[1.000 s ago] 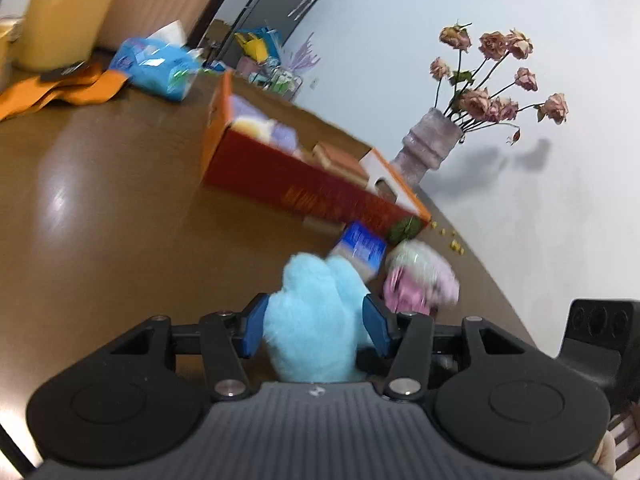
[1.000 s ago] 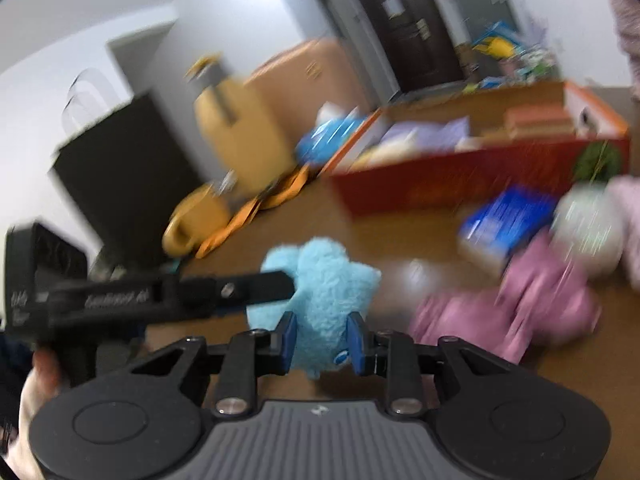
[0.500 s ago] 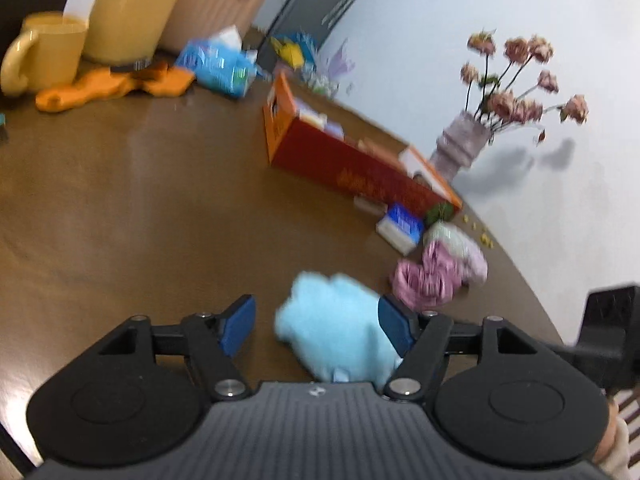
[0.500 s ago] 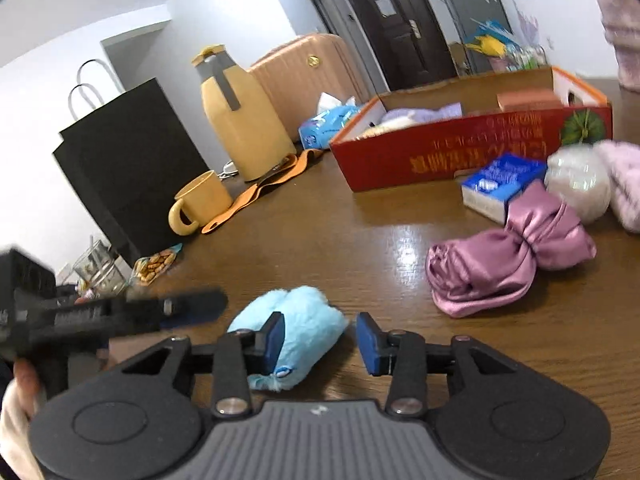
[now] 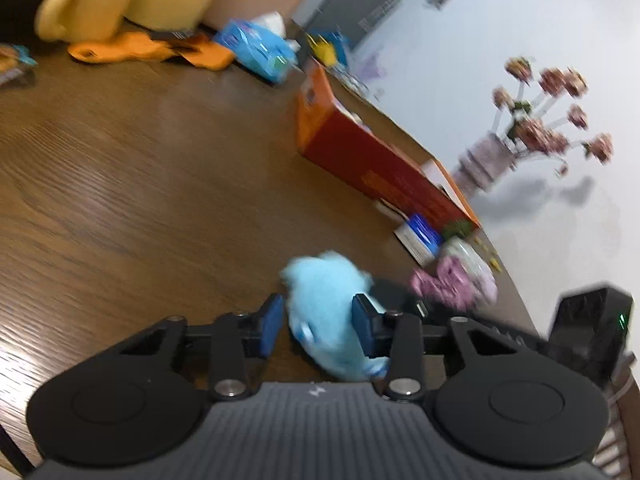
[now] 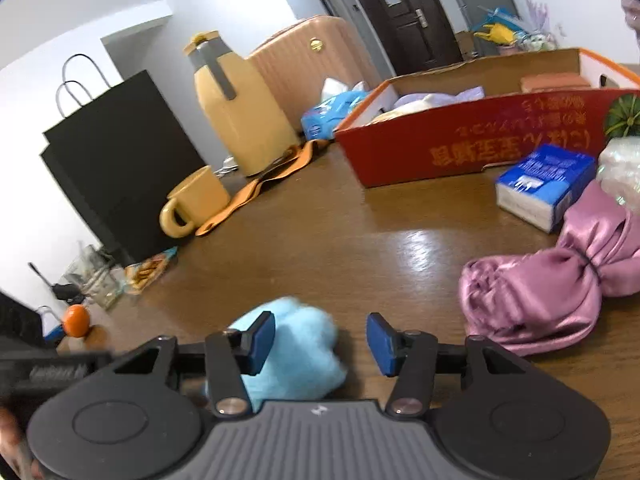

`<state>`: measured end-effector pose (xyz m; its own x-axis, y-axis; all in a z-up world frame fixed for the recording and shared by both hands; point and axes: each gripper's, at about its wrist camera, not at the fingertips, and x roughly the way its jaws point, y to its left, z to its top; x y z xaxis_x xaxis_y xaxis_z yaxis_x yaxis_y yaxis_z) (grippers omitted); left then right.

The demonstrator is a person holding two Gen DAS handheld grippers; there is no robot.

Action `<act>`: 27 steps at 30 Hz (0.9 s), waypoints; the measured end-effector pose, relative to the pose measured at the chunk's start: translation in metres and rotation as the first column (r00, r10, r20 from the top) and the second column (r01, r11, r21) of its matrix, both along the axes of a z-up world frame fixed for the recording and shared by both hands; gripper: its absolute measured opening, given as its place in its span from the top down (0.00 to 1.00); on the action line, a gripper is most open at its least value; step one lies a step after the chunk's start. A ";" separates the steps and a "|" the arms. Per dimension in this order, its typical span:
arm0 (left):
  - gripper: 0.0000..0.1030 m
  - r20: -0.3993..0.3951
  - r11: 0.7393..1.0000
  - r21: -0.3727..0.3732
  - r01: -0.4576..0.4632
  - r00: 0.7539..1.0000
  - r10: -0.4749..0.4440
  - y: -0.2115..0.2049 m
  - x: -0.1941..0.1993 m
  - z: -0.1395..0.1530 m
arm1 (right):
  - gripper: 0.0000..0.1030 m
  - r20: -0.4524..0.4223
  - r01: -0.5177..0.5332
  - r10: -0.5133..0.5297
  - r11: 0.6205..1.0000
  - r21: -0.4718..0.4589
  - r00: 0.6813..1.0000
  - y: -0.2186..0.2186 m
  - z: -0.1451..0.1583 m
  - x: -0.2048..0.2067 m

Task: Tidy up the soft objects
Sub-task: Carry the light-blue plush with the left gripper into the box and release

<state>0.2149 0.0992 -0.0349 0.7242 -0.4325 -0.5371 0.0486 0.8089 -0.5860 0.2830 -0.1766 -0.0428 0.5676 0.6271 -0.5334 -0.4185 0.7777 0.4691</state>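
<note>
Left gripper (image 5: pixel 316 326): pads pressed close against the blue plush toy (image 5: pixel 328 300), one on each flank, fur bulging around them. Reads as a grip taken across the toy's middle so it can be carried. Toy sits low over the wooden table (image 5: pixel 140 200), near its front edge; whether it rests on the wood or hangs just above is unclear through the motion blur.

Right gripper (image 6: pixel 320 338): jaws spread wide, nothing between them. The toy lies left of its centre line, partly behind the left finger. Probably freed so the left tool alone has charge.

Red cardboard box (image 6: pixel 460 140) stands open well beyond, pale soft items already inside — the likely destination. Pink satin bundle (image 6: pixel 536 292) waits on the table to the right, beside a blue tissue pack (image 6: pixel 548 184).

Hard to make out: toy's underside and its lower end, hidden behind the gripper bodies; box contents mostly screened by its wall; left view smeared throughout.
</note>
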 end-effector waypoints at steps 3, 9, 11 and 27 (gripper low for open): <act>0.61 0.001 1.000 -0.017 -0.022 1.000 0.022 0.007 0.001 -0.001 | 0.51 -0.024 -0.017 0.018 0.999 0.029 1.000 0.000 -0.002 -0.006; 0.54 -0.010 1.000 -0.022 0.018 1.000 -0.018 0.005 0.004 -0.002 | 0.51 -0.051 0.024 -0.021 0.998 0.054 0.998 -0.007 0.002 -0.017; 0.53 -0.008 0.999 -0.025 0.027 1.000 -0.027 0.004 0.004 -0.002 | 0.51 -0.065 0.027 -0.022 0.996 0.082 0.998 -0.013 0.002 -0.023; 0.65 0.080 0.988 -0.055 0.145 0.987 -0.140 -0.042 0.043 0.034 | 0.69 0.025 0.108 -0.112 0.988 0.114 0.993 -0.034 0.028 -0.016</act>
<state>0.2577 0.0572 -0.0012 0.6901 -0.5646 -0.4528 0.2069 0.7534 -0.6241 0.2670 -0.2110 -0.0144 0.6517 0.6152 -0.4436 -0.3493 0.7626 0.5444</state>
